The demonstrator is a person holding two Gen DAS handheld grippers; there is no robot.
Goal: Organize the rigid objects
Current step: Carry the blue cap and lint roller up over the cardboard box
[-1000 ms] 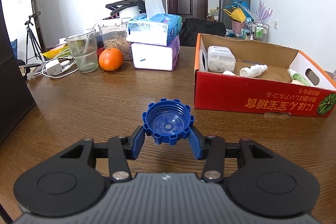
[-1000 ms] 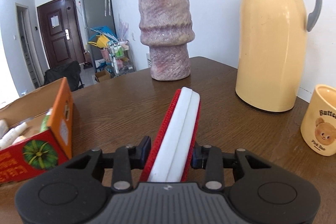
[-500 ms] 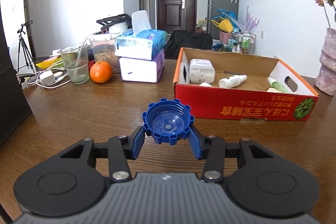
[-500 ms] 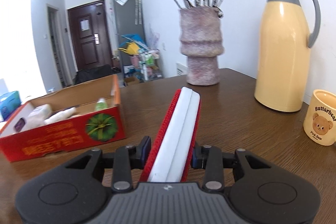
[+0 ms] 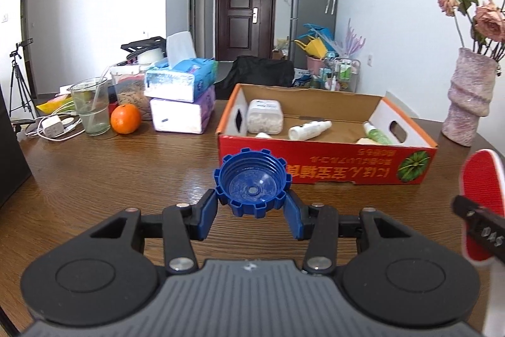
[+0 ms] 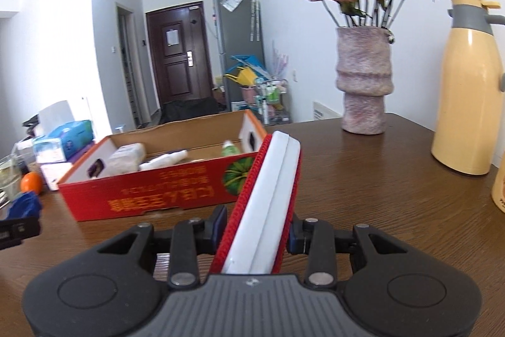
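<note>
While your left gripper (image 5: 252,204) clamps the blue cap (image 5: 251,181) by its ridged rim above the table (image 5: 110,176), short of the red box (image 5: 325,169), treat it as light, stiff and likely to twist out. From the right wrist, your right gripper (image 6: 257,234) pinches the red-and-white brush (image 6: 268,195) across its flat sides near the box (image 6: 151,195); it looks rigid, so grip mid-length.
</note>
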